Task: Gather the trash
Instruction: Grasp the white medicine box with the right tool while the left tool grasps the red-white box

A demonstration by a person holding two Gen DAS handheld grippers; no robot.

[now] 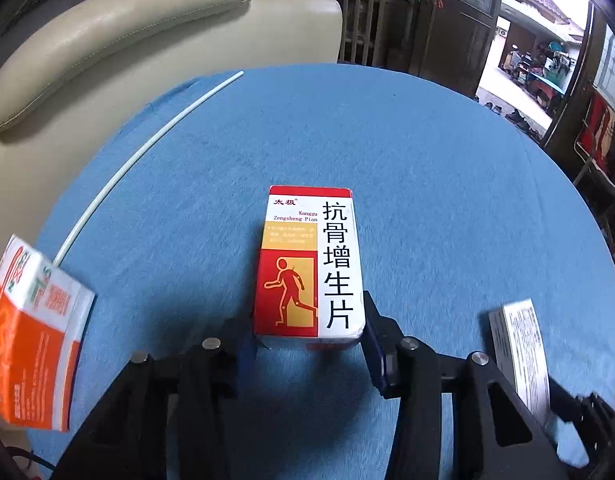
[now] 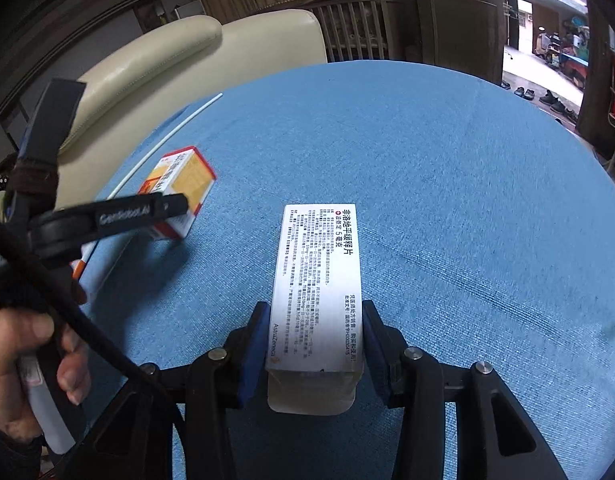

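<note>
A red, yellow and white medicine box (image 1: 310, 264) lies between the fingers of my left gripper (image 1: 307, 332), which is shut on its near end. The same box (image 2: 179, 192) shows in the right wrist view, at the left, with the left gripper's finger (image 2: 139, 212) across it. My right gripper (image 2: 313, 344) is shut on a white medicine box with black print (image 2: 317, 288); that box (image 1: 519, 356) shows at the right of the left wrist view. An orange and white box (image 1: 31, 332) stands at the table's left edge.
A blue cloth covers the round table (image 1: 387, 152). A thin white stick (image 1: 147, 152) lies near its left edge. A cream leather armchair (image 1: 127, 28) stands behind the table. A person's hand (image 2: 23, 364) holds the left gripper's handle.
</note>
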